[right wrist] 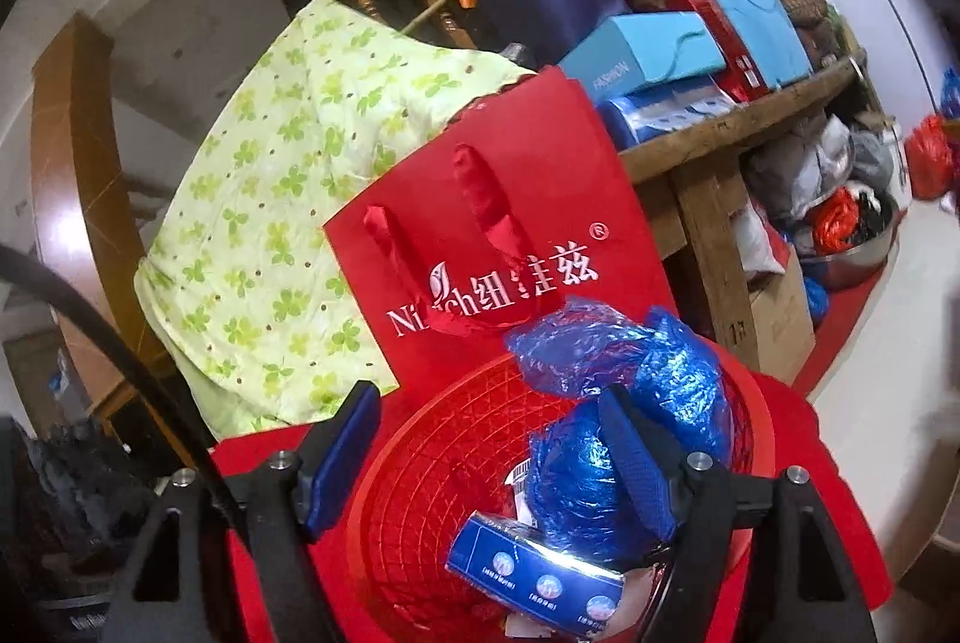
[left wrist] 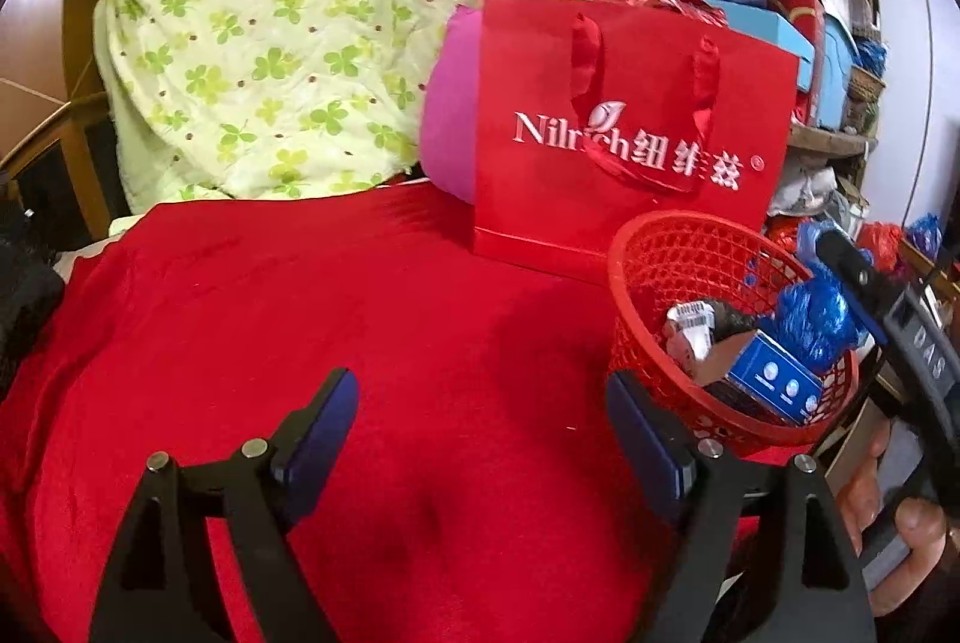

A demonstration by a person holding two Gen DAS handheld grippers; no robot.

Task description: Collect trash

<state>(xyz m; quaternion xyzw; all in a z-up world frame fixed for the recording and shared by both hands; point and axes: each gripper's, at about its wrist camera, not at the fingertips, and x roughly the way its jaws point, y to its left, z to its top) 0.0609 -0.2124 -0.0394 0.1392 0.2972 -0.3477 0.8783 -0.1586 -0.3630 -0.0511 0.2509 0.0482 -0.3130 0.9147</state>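
A round red plastic mesh basket (right wrist: pixel 420 493) on the red cloth-covered surface (left wrist: pixel 300 313) holds crumpled blue plastic wrap (right wrist: pixel 660 373), a small blue carton (right wrist: pixel 534 577) and a barcoded white wrapper (left wrist: pixel 690 322). The right tongs (right wrist: pixel 492 463) hang spread over it, pinching nothing. Only the left view shows the left tongs (left wrist: pixel 480 433), spread above bare cloth beside the basket. Behind stands a red paper gift bag (left wrist: pixel 630 133).

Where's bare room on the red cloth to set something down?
Free: the wide red cloth ahead of the left gripper, bordered by the clover quilt behind and the red gift bag and red basket to its right. Crowded: the basket, full of blue plastic and a blue box, and the shelf beyond.
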